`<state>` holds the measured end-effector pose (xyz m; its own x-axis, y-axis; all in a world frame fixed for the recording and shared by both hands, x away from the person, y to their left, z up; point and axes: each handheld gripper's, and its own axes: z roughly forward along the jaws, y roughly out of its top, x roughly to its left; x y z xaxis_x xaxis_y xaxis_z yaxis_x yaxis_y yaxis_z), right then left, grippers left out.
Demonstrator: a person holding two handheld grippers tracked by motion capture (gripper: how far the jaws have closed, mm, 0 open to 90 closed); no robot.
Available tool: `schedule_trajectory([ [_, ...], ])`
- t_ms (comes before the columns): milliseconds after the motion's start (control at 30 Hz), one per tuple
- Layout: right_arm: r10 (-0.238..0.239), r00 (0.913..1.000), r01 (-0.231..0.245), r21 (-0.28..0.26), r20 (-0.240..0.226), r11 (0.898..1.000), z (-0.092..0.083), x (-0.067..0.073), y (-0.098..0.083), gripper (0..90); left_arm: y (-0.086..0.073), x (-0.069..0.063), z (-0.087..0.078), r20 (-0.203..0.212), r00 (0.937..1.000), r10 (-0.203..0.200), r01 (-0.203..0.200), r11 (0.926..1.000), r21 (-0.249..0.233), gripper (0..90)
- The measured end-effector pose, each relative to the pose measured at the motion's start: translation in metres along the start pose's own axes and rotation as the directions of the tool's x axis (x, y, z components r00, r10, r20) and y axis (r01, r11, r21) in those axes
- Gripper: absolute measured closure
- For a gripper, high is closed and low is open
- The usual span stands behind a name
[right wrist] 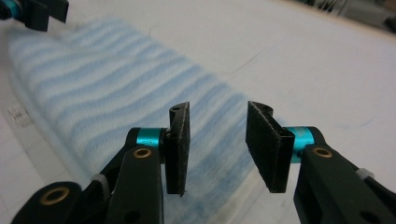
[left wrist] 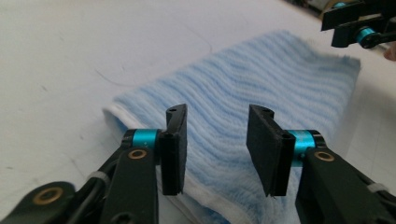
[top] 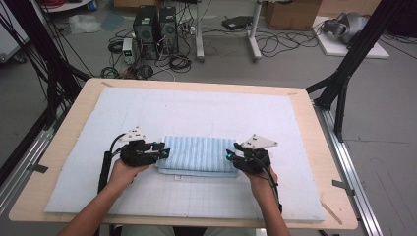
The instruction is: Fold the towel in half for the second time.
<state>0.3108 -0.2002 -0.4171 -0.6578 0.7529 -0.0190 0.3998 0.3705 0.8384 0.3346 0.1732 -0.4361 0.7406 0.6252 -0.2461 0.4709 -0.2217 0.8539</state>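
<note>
A folded blue striped towel [top: 198,154] lies flat on the pale foam mat [top: 196,113] that covers the wooden tabletop [top: 324,147], a little toward the person's side of the middle; its long edges run across the mat, and a white hem shows along its near edge; the left tongs [top: 164,152] stand at the towel's left short edge and the right tongs [top: 229,155] at its right short edge, each held in one hand; in the left gripper view the jaws are spread apart above the towel's end, nothing pinched between the pads, and the cloth lies under the gap; in the right gripper view the jaws are likewise spread, the towel's end below them and no cloth in the pads; around the towel the mat is bare on all sides, with wide room behind it toward the far edge of the tabletop and a narrower strip in front; the mat's border stays inside the wooden rim all around.
</note>
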Motion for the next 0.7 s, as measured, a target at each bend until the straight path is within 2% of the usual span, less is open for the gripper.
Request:
schedule_trajectory([
  [100, -0.014, 0.9998, 0.015, 0.044, -0.015, 0.999, 0.008, 0.004, -0.008, 60.0, -0.006, -0.005, 0.003, -0.028, 0.9989, 0.039, -0.037, 0.9972, 0.066, 62.3],
  [167, -0.016, 0.9997, 0.018, 0.075, -0.02, 0.997, 0.01, 0.007, -0.015, 60.0, -0.012, -0.007, 0.004, -0.031, 0.9987, 0.041, -0.038, 0.9946, 0.097, 62.3],
  [233, -0.024, 0.9994, 0.027, 0.105, -0.027, 0.994, 0.011, 0.008, -0.022, 60.0, -0.017, -0.008, 0.003, -0.035, 0.9982, 0.048, -0.045, 0.9948, 0.092, 63.0],
  [400, -0.051, 0.9984, 0.053, 0.102, -0.024, 0.993, 0.005, 0.01, -0.031, 60.0, -0.02, -0.012, 0.001, -0.045, 0.9963, 0.074, -0.068, 0.9921, 0.105, 63.2],
  [467, -0.043, 0.9988, 0.045, 0.094, -0.025, 0.995, 0.002, 0.01, -0.034, 60.0, -0.021, -0.013, 0.0, -0.049, 0.9957, 0.079, -0.073, 0.9916, 0.107, 63.1],
  [600, -0.049, 0.9987, 0.051, 0.089, -0.016, 0.995, -0.003, 0.008, -0.038, 59.1, -0.022, -0.013, -0.002, -0.05, 0.9961, 0.072, -0.067, 0.9932, 0.095, 63.0],
  [700, -0.033, 0.9993, 0.035, 0.089, -0.018, 0.995, -0.005, 0.007, -0.039, 57.3, -0.022, -0.011, -0.004, -0.051, 0.997, 0.057, -0.053, 0.9948, 0.087, 60.6],
])
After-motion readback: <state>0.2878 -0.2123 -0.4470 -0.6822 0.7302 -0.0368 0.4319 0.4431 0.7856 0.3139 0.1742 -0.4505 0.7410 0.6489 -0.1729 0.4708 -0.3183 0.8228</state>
